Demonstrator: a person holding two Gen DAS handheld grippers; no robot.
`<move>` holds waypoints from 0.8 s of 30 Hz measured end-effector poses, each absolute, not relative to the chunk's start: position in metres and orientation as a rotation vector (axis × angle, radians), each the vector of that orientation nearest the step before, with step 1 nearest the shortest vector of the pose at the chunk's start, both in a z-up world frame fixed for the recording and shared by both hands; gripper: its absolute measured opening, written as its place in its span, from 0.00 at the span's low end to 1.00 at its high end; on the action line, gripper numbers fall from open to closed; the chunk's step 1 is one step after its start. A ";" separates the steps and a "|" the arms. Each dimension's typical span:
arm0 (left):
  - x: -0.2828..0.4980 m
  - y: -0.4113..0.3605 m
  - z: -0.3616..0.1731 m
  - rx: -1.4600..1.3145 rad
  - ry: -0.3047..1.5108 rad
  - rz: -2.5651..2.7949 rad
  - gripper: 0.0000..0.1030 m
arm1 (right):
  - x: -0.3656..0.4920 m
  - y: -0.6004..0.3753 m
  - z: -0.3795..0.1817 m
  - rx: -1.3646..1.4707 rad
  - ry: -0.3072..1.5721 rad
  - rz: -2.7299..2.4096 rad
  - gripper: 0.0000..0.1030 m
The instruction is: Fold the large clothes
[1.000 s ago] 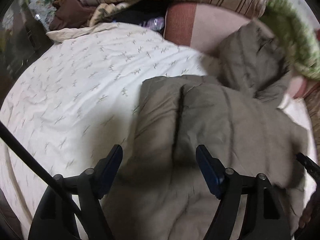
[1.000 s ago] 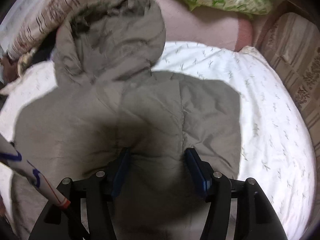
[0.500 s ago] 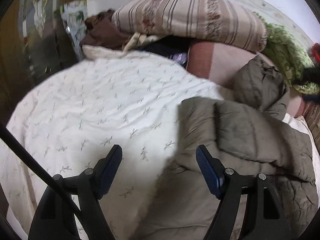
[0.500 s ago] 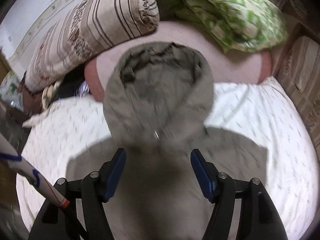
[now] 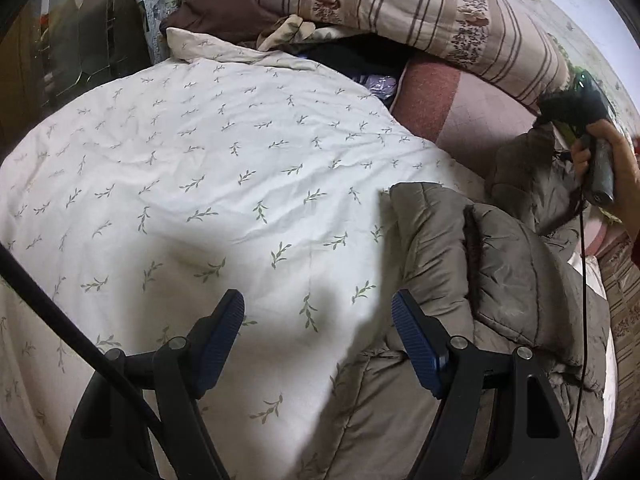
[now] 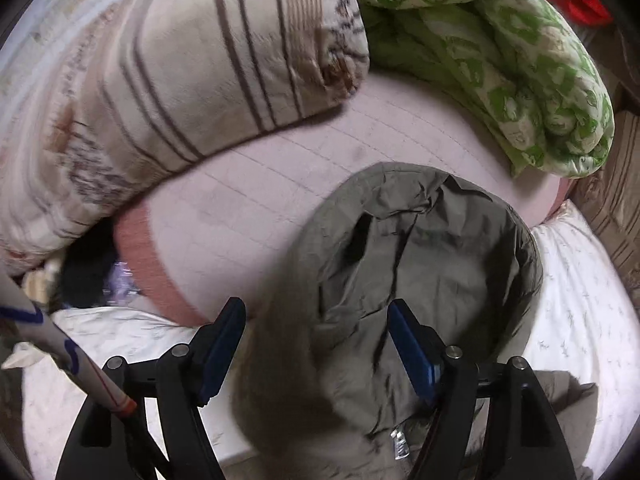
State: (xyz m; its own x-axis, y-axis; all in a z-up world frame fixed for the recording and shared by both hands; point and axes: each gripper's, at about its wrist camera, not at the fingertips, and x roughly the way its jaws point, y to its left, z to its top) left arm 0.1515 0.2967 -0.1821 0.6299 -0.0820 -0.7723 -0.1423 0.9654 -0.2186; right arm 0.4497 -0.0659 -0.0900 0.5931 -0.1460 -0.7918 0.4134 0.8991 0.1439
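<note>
A bed fills both views, spread with a white quilt (image 5: 224, 184) printed with small green sprigs. Along its head edge runs a pink bolster (image 6: 280, 184) with a darker end band. A striped beige blanket roll (image 5: 420, 20) lies upon it, beside a green-patterned quilt (image 6: 520, 80). Dark glass-fronted furniture (image 5: 80, 40) stands at the far left corner.

Both the left gripper (image 5: 318, 334) and right gripper (image 6: 316, 338) share black frames, ribbed blue pads (image 5: 412, 344) (silver screws behind) and bare skin (image 5: 624, 184).
</note>
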 end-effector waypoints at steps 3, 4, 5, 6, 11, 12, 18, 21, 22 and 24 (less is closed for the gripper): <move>0.152 0.296 -0.183 -0.280 0.903 0.028 0.73 | 0.447 -0.072 -0.099 0.343 0.928 -0.286 0.09; 0.150 0.296 -0.182 -0.284 0.901 0.028 0.73 | 0.442 -0.072 -0.099 0.351 0.947 -0.257 0.08; 0.150 0.298 -0.181 -0.287 0.899 0.030 0.73 | 0.430 -0.071 -0.091 0.334 0.929 -0.249 0.08; 0.149 0.299 -0.179 -0.293 0.893 0.034 0.73 | 0.417 -0.068 -0.084 0.310 0.908 -0.244 0.08; 0.140 0.307 -0.171 -0.322 0.870 0.047 0.73 | 0.333 -0.042 -0.042 0.239 0.861 -0.133 0.06; 0.137 0.309 -0.169 -0.328 0.864 0.052 0.73 | 0.314 -0.033 -0.034 0.228 0.854 -0.105 0.06; 0.126 0.323 -0.161 -0.363 0.835 0.069 0.73 | 0.176 0.028 -0.020 0.161 0.830 0.039 0.06; 0.123 0.328 -0.159 -0.387 0.829 0.068 0.73 | 0.126 0.047 -0.058 0.170 0.880 0.058 0.06; 0.122 0.329 -0.159 -0.387 0.826 0.072 0.73 | 0.118 0.053 -0.081 0.185 0.916 0.052 0.06; 0.121 0.329 -0.157 -0.375 0.818 0.086 0.73 | 0.122 0.055 -0.119 0.207 0.980 0.024 0.06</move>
State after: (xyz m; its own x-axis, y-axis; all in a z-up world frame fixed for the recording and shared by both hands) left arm 0.1207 0.3293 -0.1572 0.6844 -0.0687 -0.7259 -0.2176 0.9309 -0.2933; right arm 0.1224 0.0551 -0.1187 0.5586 0.1128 -0.8217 0.0733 0.9801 0.1844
